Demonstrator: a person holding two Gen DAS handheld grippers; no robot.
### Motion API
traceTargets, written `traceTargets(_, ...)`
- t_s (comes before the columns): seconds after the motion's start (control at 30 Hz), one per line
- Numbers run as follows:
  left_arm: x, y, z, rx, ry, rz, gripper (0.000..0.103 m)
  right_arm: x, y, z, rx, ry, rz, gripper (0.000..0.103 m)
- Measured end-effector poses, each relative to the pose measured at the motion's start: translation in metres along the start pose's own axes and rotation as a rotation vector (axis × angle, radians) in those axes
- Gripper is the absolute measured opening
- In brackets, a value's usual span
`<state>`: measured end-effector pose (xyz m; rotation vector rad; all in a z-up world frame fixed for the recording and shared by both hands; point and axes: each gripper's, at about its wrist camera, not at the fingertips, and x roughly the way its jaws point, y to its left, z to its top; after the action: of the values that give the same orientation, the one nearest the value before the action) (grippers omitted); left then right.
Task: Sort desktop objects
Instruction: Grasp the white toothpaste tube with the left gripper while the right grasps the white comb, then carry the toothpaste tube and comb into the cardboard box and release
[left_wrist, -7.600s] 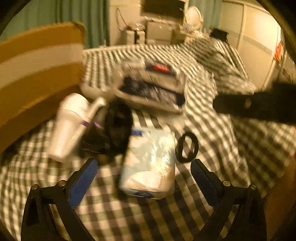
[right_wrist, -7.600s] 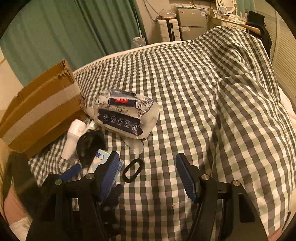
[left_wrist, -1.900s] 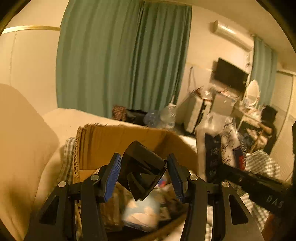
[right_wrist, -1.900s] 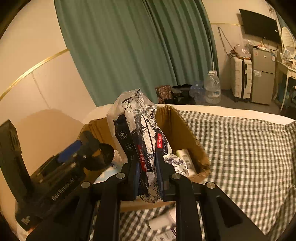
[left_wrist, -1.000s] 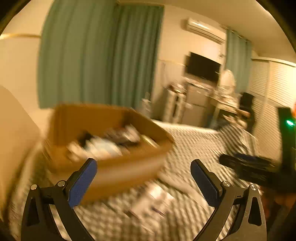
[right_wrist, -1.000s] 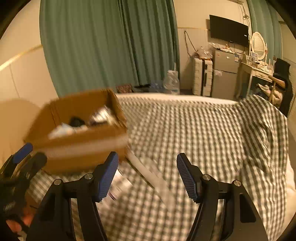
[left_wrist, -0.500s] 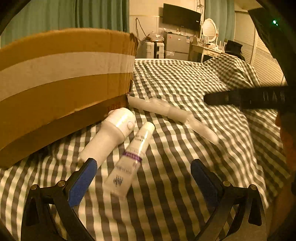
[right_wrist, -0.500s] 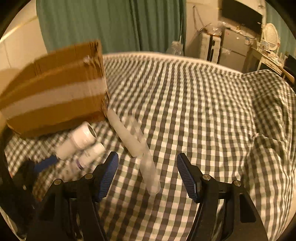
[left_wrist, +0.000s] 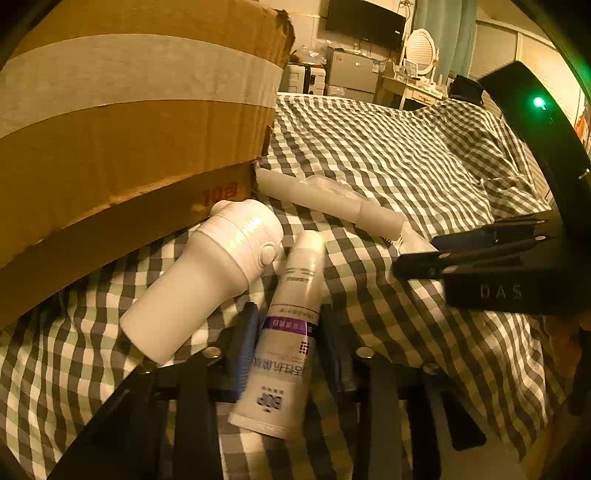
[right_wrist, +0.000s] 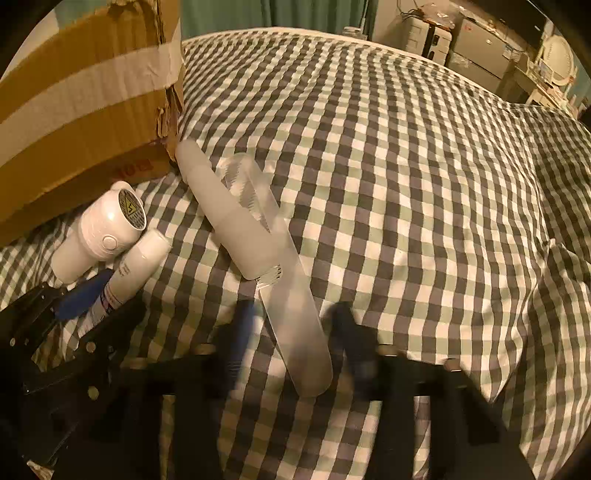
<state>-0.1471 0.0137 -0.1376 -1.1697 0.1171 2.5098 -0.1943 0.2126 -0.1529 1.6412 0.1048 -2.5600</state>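
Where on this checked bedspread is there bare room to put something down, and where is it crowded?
Free: the wide checked bedspread right of the frosted case, out toward the far furniture. Crowded: the strip along the box, where the white device, tube and case lie close together, both grippers among them.

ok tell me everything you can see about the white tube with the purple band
The white tube is a soft squeeze tube, plastic by its look, with a purple band and dark print around its middle and a round white cap. It lies flat on the checked bedcover, cap toward the cardboard box, flat crimped end toward the camera. The left tongs have just been closing and stand on both sides of it; a firm grip is unclear. A white handheld device lies right beside its cap end.
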Motion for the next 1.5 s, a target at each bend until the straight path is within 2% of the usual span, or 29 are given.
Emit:
traceTargets(0.1,-0.005,-0.003,-0.002,0.016,0.002,0.026,0.027,-0.005,-0.003,-0.008,0.021,-0.007,0.009,0.025)
traceTargets(0.2,-0.011,-0.013,-0.004,0.055,0.004,0.063,0.027,-0.016,-0.002,-0.021,0.039,-0.007,0.007,0.025)
traceTargets(0.53,-0.065,-0.017,-0.013,0.032,-0.049,-0.011,0.027,-0.07,0.018,-0.08,0.086,-0.035,0.026,0.024)
traceTargets(0.77,-0.093,-0.008,-0.013,-0.023,-0.076,-0.021,0.027,-0.097,0.024,-0.104,0.109,-0.035,0.042,0.024)
traceTargets(1.0,-0.12,-0.007,-0.004,-0.033,-0.13,-0.026,0.027,-0.126,0.027,-0.091,0.097,-0.073,0.051,0.024)
traceTargets(1.2,-0.13,-0.004,0.005,-0.029,-0.143,0.007,0.027,-0.14,0.044,-0.081,0.061,-0.1,0.062,0.024)
traceTargets(1.3,-0.137,-0.003,0.009,-0.016,-0.161,0.051,0.027,-0.15,0.052,-0.074,0.038,-0.122,0.078,0.024)
traceTargets(1.5,-0.157,0.007,0.022,-0.013,-0.206,0.099,0.027,-0.185,0.072,-0.056,-0.028,-0.213,0.119,0.024)
